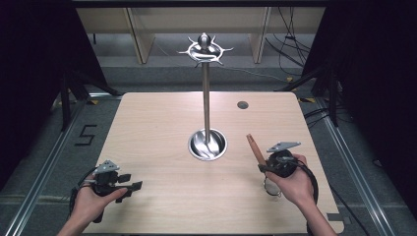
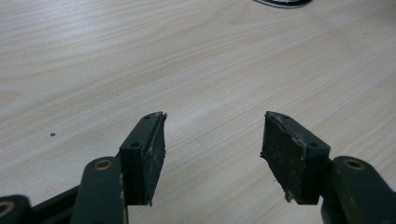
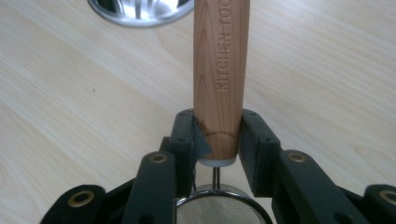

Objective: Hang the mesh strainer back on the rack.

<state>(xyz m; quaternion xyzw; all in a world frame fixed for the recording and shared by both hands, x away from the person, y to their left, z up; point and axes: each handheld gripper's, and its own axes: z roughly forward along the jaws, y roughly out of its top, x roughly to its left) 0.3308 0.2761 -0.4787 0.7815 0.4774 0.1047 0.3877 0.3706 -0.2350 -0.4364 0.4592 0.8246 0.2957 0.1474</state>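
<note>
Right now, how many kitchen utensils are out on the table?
1. A wooden-handled strainer is clamped in the right hand-held gripper at the table's near right, its mesh end below the jaws. The metal stand at center has nothing hanging on its hooks.

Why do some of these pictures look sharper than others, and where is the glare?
High view: bright glare on the table around the metal stand, dark surroundings. Left gripper view: open jaws crisp, wood grain softens toward the top. Right gripper view: the wooden handle lettering reads clearly; the mesh strainer at the bottom is slightly blurred.
</note>
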